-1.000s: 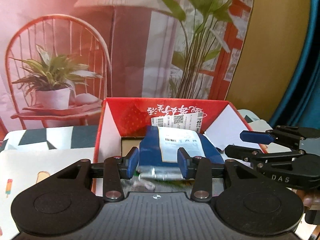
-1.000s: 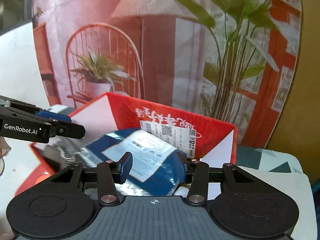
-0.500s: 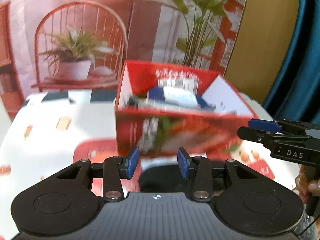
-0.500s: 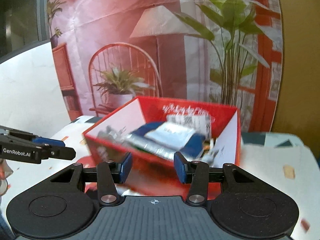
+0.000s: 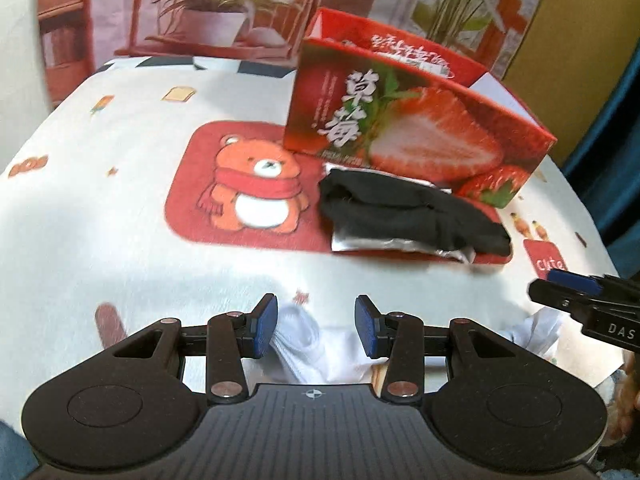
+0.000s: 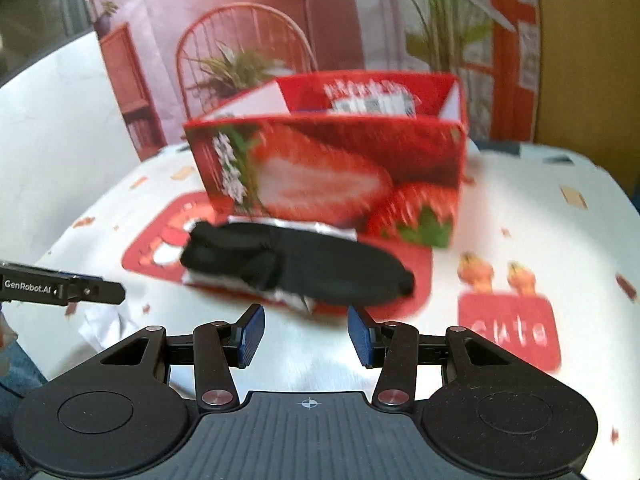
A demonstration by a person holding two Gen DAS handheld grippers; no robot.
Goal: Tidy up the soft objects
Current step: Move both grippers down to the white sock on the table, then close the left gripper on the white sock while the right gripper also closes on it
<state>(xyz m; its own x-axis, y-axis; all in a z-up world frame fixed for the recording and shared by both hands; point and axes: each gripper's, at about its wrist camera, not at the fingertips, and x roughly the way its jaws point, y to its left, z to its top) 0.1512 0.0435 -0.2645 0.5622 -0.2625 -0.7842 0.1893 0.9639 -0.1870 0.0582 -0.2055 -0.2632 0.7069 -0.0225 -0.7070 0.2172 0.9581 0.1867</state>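
Tablecloth: "Cute" | hand-held grippers, left "GenRobot.AI", right "DAS": part-open, empty

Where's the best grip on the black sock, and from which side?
Probably the rounded free end of the black sock, from above with the right gripper. That end lies flat and clear. The other end bunches on a foil packet, close under the strawberry box.

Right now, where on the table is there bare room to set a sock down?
Bare cloth left of the bear mat, and right of the strawberry box above the red patch. Crowded: black sock on foil against the box; white sock at the near edge.
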